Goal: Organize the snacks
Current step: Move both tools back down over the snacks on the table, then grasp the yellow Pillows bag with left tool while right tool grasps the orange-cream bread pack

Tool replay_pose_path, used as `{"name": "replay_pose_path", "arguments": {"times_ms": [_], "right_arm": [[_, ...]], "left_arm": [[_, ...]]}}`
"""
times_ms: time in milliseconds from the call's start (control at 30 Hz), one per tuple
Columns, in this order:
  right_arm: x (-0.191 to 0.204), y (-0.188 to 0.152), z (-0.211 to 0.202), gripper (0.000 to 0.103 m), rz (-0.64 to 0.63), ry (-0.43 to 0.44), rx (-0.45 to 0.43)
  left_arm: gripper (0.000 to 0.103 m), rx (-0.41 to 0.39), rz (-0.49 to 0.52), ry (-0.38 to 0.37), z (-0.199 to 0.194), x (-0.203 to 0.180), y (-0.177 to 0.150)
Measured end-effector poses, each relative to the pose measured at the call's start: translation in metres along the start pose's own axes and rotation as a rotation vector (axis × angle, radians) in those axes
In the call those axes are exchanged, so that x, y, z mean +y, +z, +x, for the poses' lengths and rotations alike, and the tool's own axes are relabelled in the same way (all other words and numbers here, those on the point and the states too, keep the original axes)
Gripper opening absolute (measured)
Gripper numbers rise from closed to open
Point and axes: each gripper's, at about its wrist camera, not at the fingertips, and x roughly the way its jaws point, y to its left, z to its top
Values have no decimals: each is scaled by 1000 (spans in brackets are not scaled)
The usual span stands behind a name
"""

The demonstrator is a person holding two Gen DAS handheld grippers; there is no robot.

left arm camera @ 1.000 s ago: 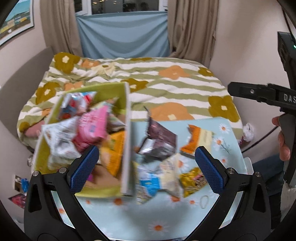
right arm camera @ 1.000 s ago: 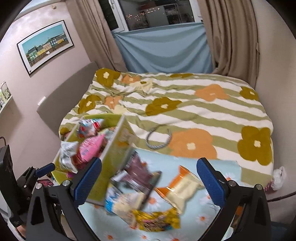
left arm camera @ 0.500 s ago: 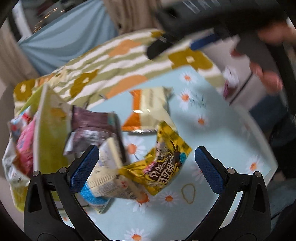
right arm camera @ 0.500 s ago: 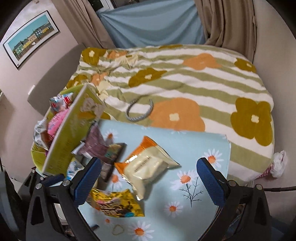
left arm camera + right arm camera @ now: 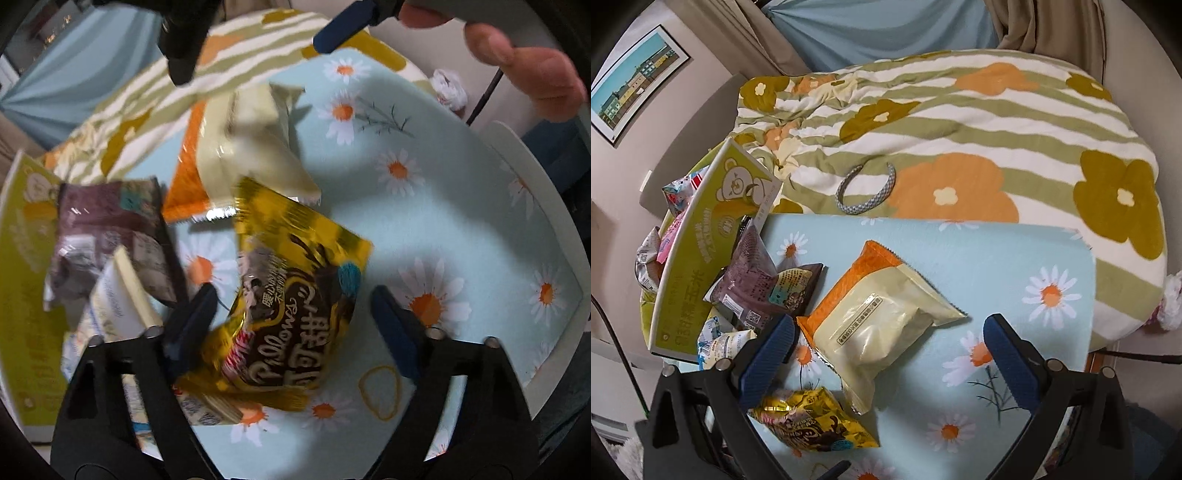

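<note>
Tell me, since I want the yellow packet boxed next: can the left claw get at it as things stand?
Probably yes. The left claw is open and straddles the yellow packet, which lies on top of the daisy mat. Nothing covers it; only the white packet sits close beside one finger.

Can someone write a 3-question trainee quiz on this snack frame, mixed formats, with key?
1. True or false: the left gripper is shut on the yellow packet.
2. The cream-and-orange packet lies on: A) the bedspread B) the daisy mat C) inside the green box.
3. Fill in: a grey ___ rests on the bedspread.

Key: 1 false, it is open around it; 2 B; 3 headband.
</note>
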Motion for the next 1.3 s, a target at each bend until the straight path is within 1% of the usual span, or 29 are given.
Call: {"name": "replay_pose_path", "arguments": {"times_ms": [33, 67, 100, 367, 600, 733, 767, 833, 867, 900, 933, 1000, 1100, 1300], "right_arm": [[0, 0, 2, 102, 5, 4, 3], [0, -1, 5, 102, 10, 7, 9], [1, -1, 7, 102, 13, 7, 14], [14, -4, 26, 102, 25, 7, 49], [21, -2, 45, 102, 47, -18, 73], [23, 1, 58, 99, 76, -36, 88], [24, 2, 61, 97, 83, -42, 87], [26, 3, 67, 88, 84, -61, 89], [27, 3, 70, 80, 77, -71, 94], [29, 3, 73, 75, 68, -77, 104], [30, 2, 75, 73, 61, -79, 112], [35, 0, 74, 63, 20, -105, 107], [36, -5, 69, 60, -20, -121, 107], [17, -11, 47, 59, -5, -113, 85]], "left_arm": [[66, 20, -11, -6, 5, 1, 0], [62, 21, -34, -28, 6, 4, -2], [62, 23, -59, -44, 5, 7, -3], [60, 33, -128, -32, 1, 12, -16], [60, 43, -250, -30, 0, 28, -30], [60, 40, -306, -31, -1, 35, -34], [60, 40, -312, -31, 1, 38, -32], [60, 38, -327, -29, 1, 40, -34], [60, 37, -333, -30, 0, 41, -35], [60, 36, -335, -31, 2, 47, -36], [60, 36, -338, -30, 2, 46, -36], [60, 34, -347, -30, 2, 48, -36], [60, 27, -361, -32, 0, 49, -36], [60, -6, -359, -35, -10, 45, -33]]}}
